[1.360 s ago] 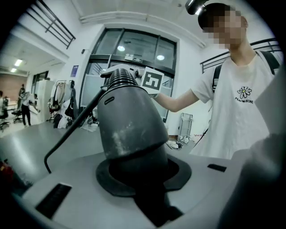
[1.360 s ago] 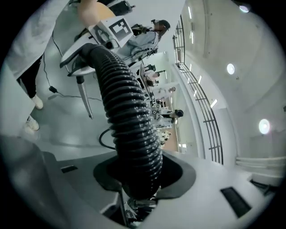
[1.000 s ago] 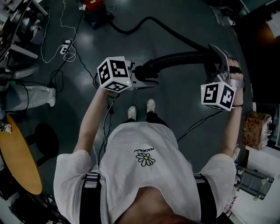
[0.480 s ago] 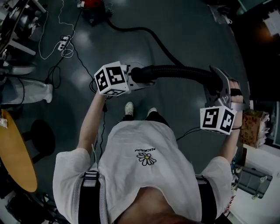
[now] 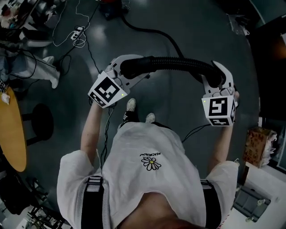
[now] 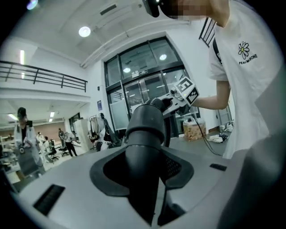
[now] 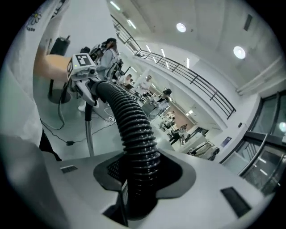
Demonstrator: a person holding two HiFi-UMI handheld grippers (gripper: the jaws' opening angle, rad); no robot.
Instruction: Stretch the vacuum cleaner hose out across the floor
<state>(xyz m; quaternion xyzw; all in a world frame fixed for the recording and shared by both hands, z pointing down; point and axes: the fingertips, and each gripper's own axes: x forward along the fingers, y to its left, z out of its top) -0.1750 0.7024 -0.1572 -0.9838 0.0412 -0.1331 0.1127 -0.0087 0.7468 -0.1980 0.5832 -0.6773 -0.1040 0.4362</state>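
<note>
A black ribbed vacuum hose [image 5: 172, 63] spans chest-high between my two grippers. My left gripper [image 5: 128, 67] grips its smooth dark cuff [image 6: 145, 129]. Those jaws have just been opening, but the cuff still fills the notch between the pads. My right gripper [image 5: 216, 76] is shut on the ribbed part [image 7: 134, 134] further along. A thinner stretch of hose [image 5: 156, 32] trails over the dark floor to the vacuum cleaner [image 5: 111, 5] at the top edge. Each gripper view shows the other gripper at the hose's far end, with the right gripper [image 6: 185, 91] in one and the left gripper [image 7: 82, 62] in the other.
A white power strip [image 5: 77, 33] with loose cables lies on the floor at upper left. A bystander's legs [image 5: 42, 71] stand there too. Further down the left side are a black stool [image 5: 42, 121] and a round wooden table [image 5: 11, 134]. A brown bag [image 5: 252, 147] sits at right.
Both grippers have shifted and rolled. The left one has turned so that its marker cube faces lower left. The hose between them now runs straighter and level across the view.
</note>
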